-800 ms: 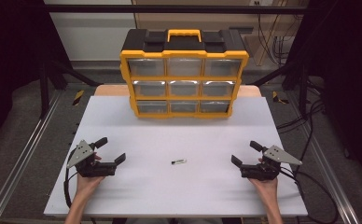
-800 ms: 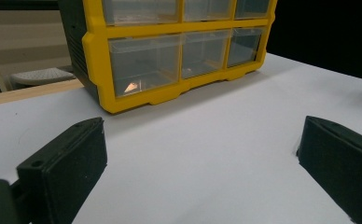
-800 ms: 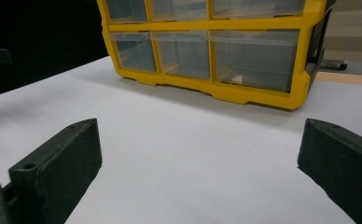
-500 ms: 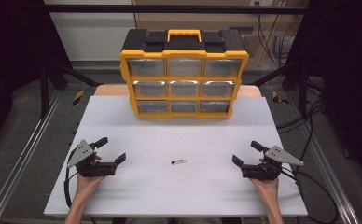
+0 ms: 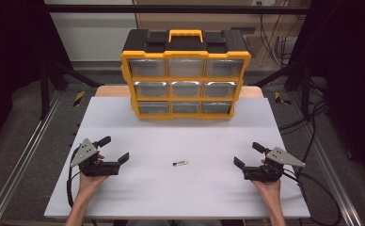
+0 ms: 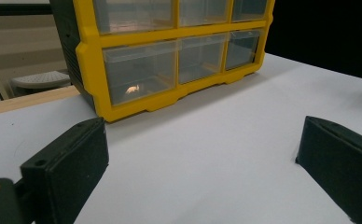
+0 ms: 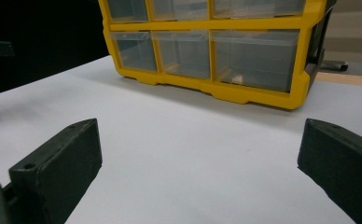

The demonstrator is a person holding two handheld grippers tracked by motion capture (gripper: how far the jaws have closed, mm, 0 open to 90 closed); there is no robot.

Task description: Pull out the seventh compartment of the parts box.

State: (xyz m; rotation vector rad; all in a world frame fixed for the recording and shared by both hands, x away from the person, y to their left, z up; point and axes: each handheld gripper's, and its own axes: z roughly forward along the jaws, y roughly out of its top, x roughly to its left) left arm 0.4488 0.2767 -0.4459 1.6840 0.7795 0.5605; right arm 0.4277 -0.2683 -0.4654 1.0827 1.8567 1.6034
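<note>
Nothing moved since earlier frames; both hands parked at near edge of table (image 5: 124, 117). Left gripper (image 5: 115, 150) jaws wide, empty. Right gripper (image 5: 249, 156) jaws wide, empty. Start pose, pick not yet begun. Between grippers, well apart from each: small part (image 5: 180, 163) lying flat mid-table, slim, dark with pale end, too small to identify. Next move likely: reach inward, narrow jaws over part, pinch low against tabletop. Farther back: yellow organizer (image 5: 186, 77) upright, nine clear drawers, all shut.

A white table (image 5: 124, 122) bears a yellow drawer cabinet (image 5: 185, 75) and a small dark piece (image 5: 180, 163).
</note>
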